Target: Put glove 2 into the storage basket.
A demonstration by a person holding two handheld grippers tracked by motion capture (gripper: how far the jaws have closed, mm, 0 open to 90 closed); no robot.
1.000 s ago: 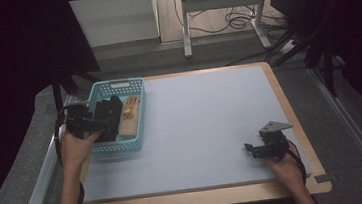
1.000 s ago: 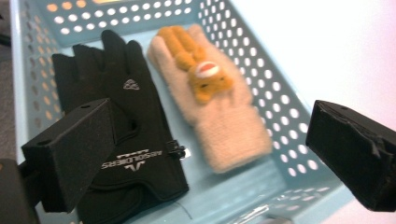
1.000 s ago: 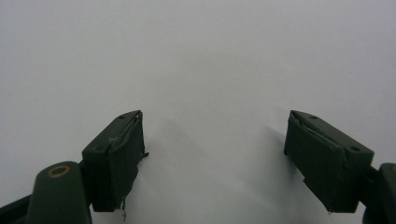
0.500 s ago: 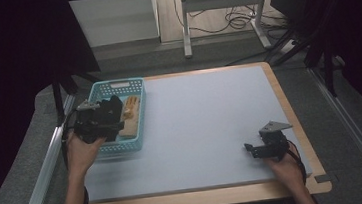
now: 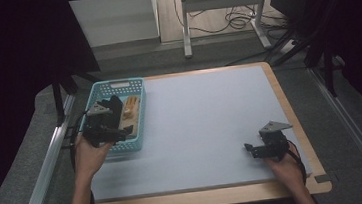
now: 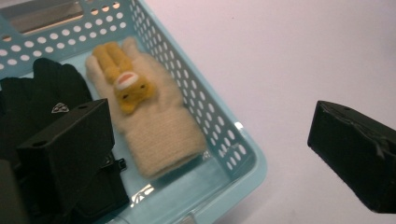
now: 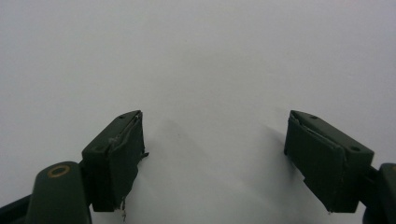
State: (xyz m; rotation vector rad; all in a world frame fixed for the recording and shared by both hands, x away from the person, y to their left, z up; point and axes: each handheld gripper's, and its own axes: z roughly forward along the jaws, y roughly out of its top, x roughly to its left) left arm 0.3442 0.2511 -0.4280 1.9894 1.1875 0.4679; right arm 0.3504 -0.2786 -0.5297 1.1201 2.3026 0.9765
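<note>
Surface: a pale mat is covering the wooden-edged table point(image 5: 291, 116), with dark floor and cables lying beyond its far edge.
Landmark: the blue basket point(image 5: 140, 117) is sitting at the left side of the mat; places below are given from it.
Cream glove: a knitted cream glove point(image 6: 156, 126) with a small yellow animal sewn on it is lying inside the basket, along the basket's right wall.
Black glove: a black glove point(image 6: 44, 91) is lying inside the basket too, just left of the cream one and touching it.
Left gripper: the left gripper point(image 5: 108, 123) is hovering over the basket's near end with its jaws spread wide and nothing between them; one jaw is hanging over the black glove, the other outside the basket's right wall.
Right gripper: the right gripper point(image 7: 212, 161) is resting well apart from the basket, near the mat's near right corner, jaws wide and holding nothing.
Risk: since the jaws are straddling the wall, closing now would likely be pinching the basket rim rather than a glove, dragging or tipping the light basket.
Second risk: the touching gloves could be coming up together.
</note>
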